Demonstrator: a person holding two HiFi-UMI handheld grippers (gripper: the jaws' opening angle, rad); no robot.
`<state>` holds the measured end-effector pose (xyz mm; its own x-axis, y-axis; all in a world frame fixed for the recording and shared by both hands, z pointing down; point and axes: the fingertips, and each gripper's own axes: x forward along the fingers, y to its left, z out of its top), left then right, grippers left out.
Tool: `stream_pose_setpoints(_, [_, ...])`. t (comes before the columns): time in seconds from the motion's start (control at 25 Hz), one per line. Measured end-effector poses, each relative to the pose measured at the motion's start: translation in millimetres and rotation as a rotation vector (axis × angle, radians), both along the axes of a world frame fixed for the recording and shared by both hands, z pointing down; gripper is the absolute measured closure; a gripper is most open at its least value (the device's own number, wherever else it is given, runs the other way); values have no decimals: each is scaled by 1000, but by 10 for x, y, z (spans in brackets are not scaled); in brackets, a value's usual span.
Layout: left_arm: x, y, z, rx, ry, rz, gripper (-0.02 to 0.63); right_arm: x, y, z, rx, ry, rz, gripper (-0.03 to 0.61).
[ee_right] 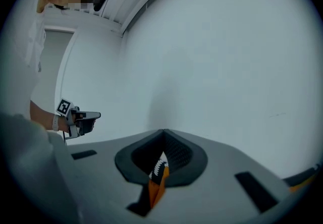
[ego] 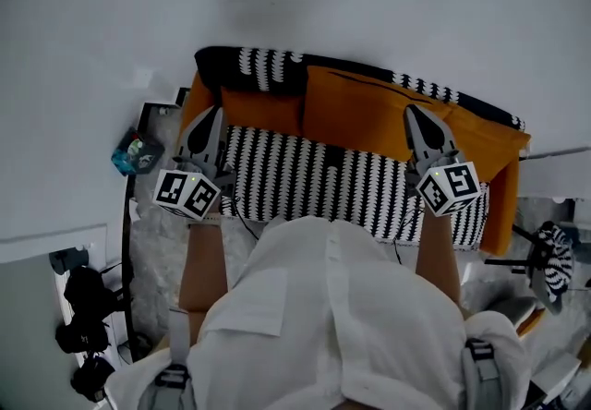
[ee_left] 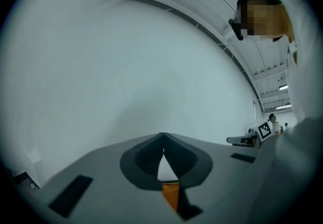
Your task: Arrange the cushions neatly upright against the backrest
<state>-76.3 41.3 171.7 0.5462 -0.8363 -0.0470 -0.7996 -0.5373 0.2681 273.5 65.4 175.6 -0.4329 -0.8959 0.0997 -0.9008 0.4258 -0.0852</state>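
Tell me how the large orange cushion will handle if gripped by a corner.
Probably soft and floppy: the large orange cushion leans, edges uneven, on the striped backrest. Plump fabric, so likely light for its bulk; a corner pinch may let it sag.

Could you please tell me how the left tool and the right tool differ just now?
The left tool hangs over the left end of the sofa, by the smaller orange cushion; the right tool hangs over the bigger orange cushion. Under the left tool's jaws plain orange fabric shows; under the right tool's, striped fabric too. Both are shut, hold nothing, and point toward the backrest.
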Motion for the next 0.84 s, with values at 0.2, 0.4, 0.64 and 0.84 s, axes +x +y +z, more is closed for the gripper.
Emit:
stream_pose_setpoints(0.2, [60, 4, 1, 6, 19, 2, 598, 29, 8, -18, 10, 30, -4, 572])
stream_pose_setpoints(0.4, [134, -1, 42, -4, 28, 7, 598, 65, 36, 26, 2, 21, -4, 573])
stream_pose_setpoints(0.64, [258, -16, 38, -7, 35, 18, 598, 132, 47, 54, 3, 39, -5, 574])
stream_pose_setpoints(0.84, [400, -32, 40, -7, 34, 36, 598, 283, 101, 93, 0, 40, 12, 574])
